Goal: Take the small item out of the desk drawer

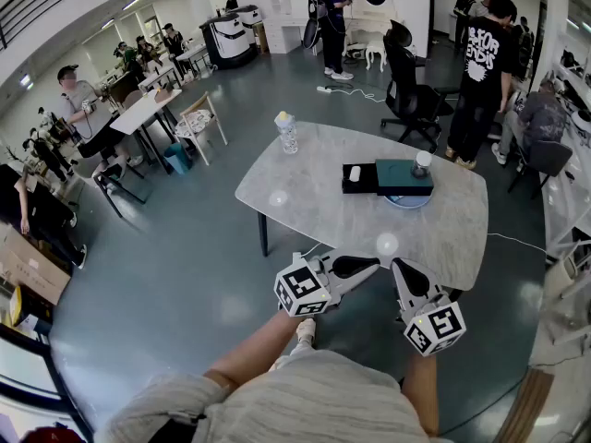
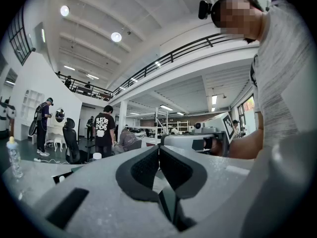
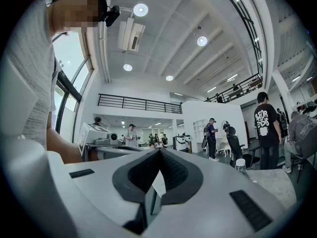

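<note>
A dark green desk drawer unit (image 1: pixel 404 177) stands on the far right part of the grey marble table (image 1: pixel 305 201). Its black drawer (image 1: pixel 358 179) is pulled out to the left, and a small white item (image 1: pixel 355 173) lies in it. Both grippers are held close to the person's body, in front of the table's near edge and well short of the drawer. My left gripper (image 1: pixel 372 266) (image 2: pixel 159 147) is shut with nothing in it. Beside it, my right gripper (image 1: pixel 400 266) (image 3: pixel 159 150) is shut and empty too, its tips near the left one's.
A clear bottle (image 1: pixel 287 132) (image 3: pixel 241 166) stands at the table's far left edge. A white round object (image 1: pixel 422 161) rests on top of the drawer unit. A black office chair (image 1: pixel 411 86) and several people stand beyond the table. Grey floor lies to the left.
</note>
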Action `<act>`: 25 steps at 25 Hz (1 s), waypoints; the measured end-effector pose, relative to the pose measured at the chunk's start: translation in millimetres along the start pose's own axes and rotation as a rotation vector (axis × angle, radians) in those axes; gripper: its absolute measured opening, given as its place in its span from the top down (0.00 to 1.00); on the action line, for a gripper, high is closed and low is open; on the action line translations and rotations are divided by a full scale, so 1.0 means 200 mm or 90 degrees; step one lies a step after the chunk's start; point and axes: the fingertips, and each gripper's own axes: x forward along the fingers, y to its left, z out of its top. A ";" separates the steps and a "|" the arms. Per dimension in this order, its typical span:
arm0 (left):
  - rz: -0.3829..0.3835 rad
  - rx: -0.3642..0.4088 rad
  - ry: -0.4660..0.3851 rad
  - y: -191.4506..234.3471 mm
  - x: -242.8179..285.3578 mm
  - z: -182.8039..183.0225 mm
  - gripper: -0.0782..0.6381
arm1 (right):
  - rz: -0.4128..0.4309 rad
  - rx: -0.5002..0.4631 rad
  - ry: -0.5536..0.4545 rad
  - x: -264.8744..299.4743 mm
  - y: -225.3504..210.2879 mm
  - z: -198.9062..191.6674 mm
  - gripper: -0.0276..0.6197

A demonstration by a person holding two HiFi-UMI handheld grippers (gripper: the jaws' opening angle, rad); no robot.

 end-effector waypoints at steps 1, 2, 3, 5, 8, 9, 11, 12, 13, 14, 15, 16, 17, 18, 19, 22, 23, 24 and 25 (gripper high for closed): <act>0.000 -0.001 0.001 -0.01 0.00 -0.01 0.87 | 0.000 0.002 0.001 -0.01 0.00 -0.01 0.95; 0.000 -0.001 0.002 -0.01 0.01 -0.01 0.87 | -0.001 0.003 0.001 -0.01 0.00 -0.02 0.95; -0.001 -0.002 0.003 -0.01 0.01 -0.02 0.87 | -0.001 0.004 0.002 -0.02 -0.01 -0.02 0.95; -0.002 -0.002 0.004 -0.02 0.03 -0.03 0.87 | 0.000 0.004 0.003 -0.02 -0.02 -0.03 0.95; -0.003 -0.003 0.006 -0.03 0.05 -0.02 0.87 | 0.004 0.002 0.005 -0.03 -0.02 -0.02 0.95; -0.002 -0.003 0.007 -0.03 0.05 -0.02 0.87 | 0.005 0.003 0.005 -0.03 -0.03 -0.01 0.95; 0.000 -0.005 0.008 -0.03 0.05 -0.02 0.87 | 0.007 0.013 0.002 -0.03 -0.03 -0.01 0.95; 0.001 -0.006 0.009 -0.02 0.05 -0.02 0.87 | 0.008 0.020 0.000 -0.03 -0.04 -0.02 0.95; 0.001 -0.007 0.009 -0.02 0.05 -0.03 0.87 | 0.009 0.026 -0.003 -0.03 -0.04 -0.02 0.95; 0.001 -0.008 0.010 -0.02 0.06 -0.04 0.87 | 0.011 0.028 -0.004 -0.03 -0.04 -0.03 0.95; 0.001 -0.010 0.011 -0.03 0.06 -0.05 0.87 | 0.013 0.028 -0.003 -0.04 -0.03 -0.04 0.94; 0.001 -0.012 0.012 -0.03 0.06 -0.06 0.87 | 0.017 0.025 0.000 -0.05 -0.03 -0.05 0.94; 0.001 -0.015 0.013 -0.04 0.07 -0.07 0.87 | 0.021 0.022 0.005 -0.06 -0.02 -0.06 0.94; 0.001 -0.017 0.015 -0.05 0.08 -0.07 0.87 | 0.023 0.020 0.008 -0.07 -0.02 -0.07 0.94; 0.002 -0.020 0.017 -0.06 0.08 -0.08 0.87 | 0.023 0.020 0.012 -0.08 -0.02 -0.08 0.94; 0.005 -0.025 0.022 -0.06 0.10 -0.10 0.87 | 0.019 0.023 0.018 -0.10 -0.03 -0.09 0.94; 0.006 -0.027 0.022 -0.06 0.10 -0.10 0.87 | 0.018 0.024 0.019 -0.10 -0.04 -0.10 0.94; 0.008 -0.029 0.023 -0.05 0.10 -0.11 0.87 | 0.017 0.025 0.020 -0.09 -0.06 -0.10 0.94; 0.010 -0.031 0.023 -0.04 0.11 -0.12 0.87 | 0.017 0.027 0.021 -0.09 -0.07 -0.11 0.94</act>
